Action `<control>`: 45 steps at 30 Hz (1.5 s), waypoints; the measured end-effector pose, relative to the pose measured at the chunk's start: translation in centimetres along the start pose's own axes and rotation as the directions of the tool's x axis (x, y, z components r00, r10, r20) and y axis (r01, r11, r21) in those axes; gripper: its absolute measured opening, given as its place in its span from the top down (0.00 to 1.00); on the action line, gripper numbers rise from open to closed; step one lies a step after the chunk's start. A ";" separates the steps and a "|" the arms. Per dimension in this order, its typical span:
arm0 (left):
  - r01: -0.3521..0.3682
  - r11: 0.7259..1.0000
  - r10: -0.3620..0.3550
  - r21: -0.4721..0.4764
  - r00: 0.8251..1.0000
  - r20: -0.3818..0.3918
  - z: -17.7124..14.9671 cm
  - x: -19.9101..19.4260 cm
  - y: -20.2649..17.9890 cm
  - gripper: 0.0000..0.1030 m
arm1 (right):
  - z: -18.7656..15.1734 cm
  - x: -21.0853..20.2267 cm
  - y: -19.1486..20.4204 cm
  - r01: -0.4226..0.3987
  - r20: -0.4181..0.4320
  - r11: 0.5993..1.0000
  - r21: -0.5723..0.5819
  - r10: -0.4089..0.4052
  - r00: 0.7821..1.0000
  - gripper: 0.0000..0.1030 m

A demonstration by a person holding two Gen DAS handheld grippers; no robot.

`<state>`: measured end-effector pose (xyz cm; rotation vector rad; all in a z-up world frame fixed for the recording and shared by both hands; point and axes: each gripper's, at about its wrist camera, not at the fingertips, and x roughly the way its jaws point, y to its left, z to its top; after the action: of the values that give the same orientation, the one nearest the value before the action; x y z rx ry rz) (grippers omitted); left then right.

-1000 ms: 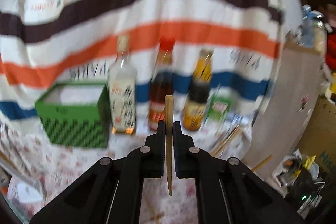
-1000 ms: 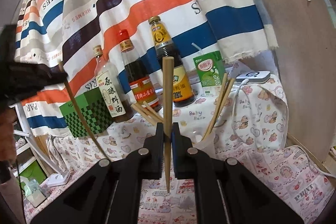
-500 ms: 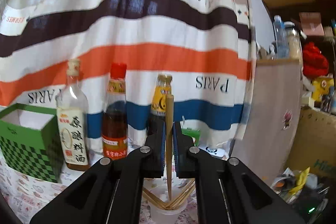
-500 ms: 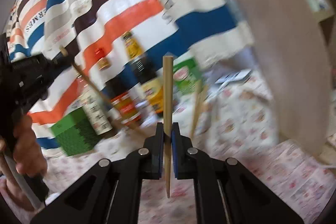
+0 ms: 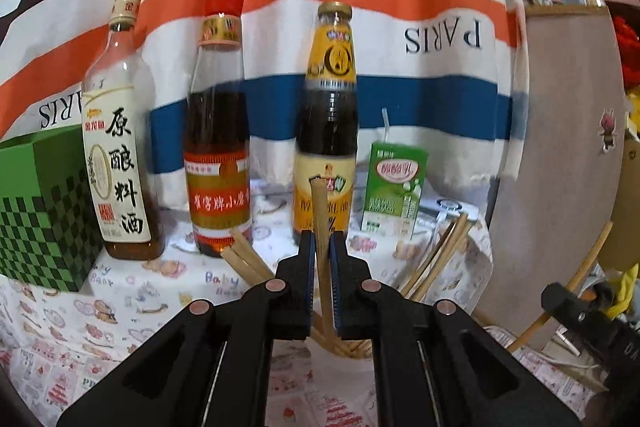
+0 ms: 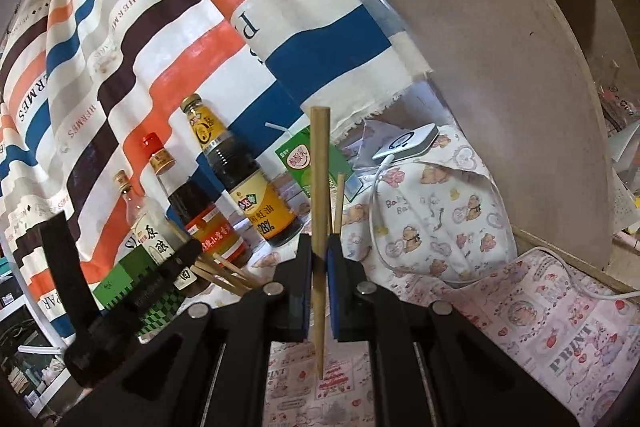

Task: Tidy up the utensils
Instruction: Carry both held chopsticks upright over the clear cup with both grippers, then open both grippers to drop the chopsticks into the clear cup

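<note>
While the left gripper (image 5: pixel 320 259) pinched a chopstick (image 5: pixel 321 227) upright above the cup's bundled chopsticks (image 5: pixel 436 259), the right gripper (image 6: pixel 319 267) was likewise clamped on another upright chopstick (image 6: pixel 320 187), beside the bottles (image 6: pixel 244 179).

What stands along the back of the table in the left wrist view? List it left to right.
Green box → clear bottle → red-capped bottle → yellow-labelled bottle → green carton.
</note>
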<state>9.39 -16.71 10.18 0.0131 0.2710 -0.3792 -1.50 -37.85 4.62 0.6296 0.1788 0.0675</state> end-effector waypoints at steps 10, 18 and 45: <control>-0.102 0.995 0.102 0.017 0.994 0.043 1.5 -3.5 1.4 0.66 | -0.2 0.0 1.0 -0.014 -0.016 0.998 -0.064 0.013 1.000 0.94; -0.156 0.988 0.154 0.005 0.977 0.150 1.8 -11.3 5.1 0.30 | 0.2 -1.3 4.3 -0.026 0.069 0.973 -0.228 0.043 0.997 0.94; -0.333 0.939 0.341 -0.082 0.934 0.110 -7.2 -16.1 10.7 0.01 | 0.5 9.5 8.9 0.076 -0.073 0.880 -0.469 -0.124 0.990 0.90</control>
<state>-2.91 -0.46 7.07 -0.0244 0.1545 -0.0283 7.87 -29.83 8.94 0.1330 0.2824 0.0400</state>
